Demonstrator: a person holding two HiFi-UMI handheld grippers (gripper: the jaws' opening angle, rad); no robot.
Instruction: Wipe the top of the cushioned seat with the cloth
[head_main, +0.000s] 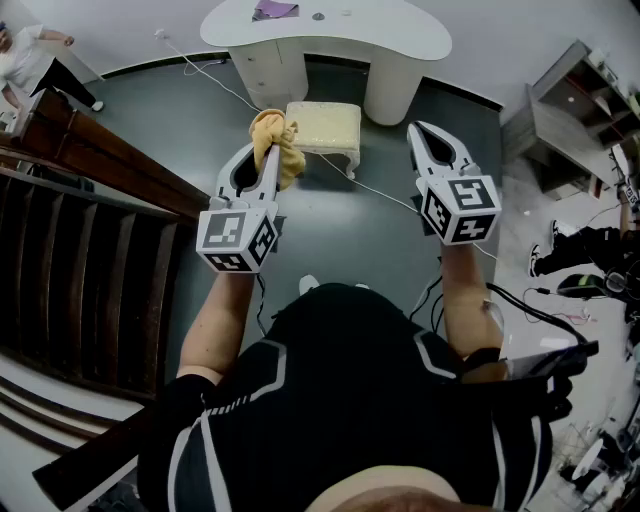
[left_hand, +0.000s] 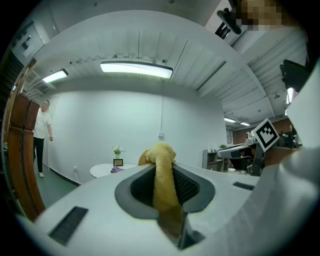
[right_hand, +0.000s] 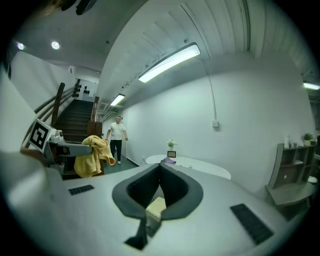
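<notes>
The cushioned seat (head_main: 323, 125) is a low stool with a pale cream top and white legs, standing on the dark floor in front of me. A yellow cloth (head_main: 275, 145) hangs bunched from my left gripper (head_main: 267, 152), which is shut on it just left of the seat and above it. In the left gripper view the cloth (left_hand: 162, 172) fills the gap between the jaws. My right gripper (head_main: 420, 128) is shut and holds nothing, to the right of the seat. In the right gripper view its jaws (right_hand: 161, 165) meet at the tips, with a bit of the seat (right_hand: 155, 206) showing below them.
A white curved table (head_main: 325, 30) stands just behind the seat. A white cable (head_main: 385, 190) runs across the floor by the seat. A wooden staircase (head_main: 80, 230) rises on the left, and shelving (head_main: 565, 110) stands at the right. A person (right_hand: 118, 136) stands far back.
</notes>
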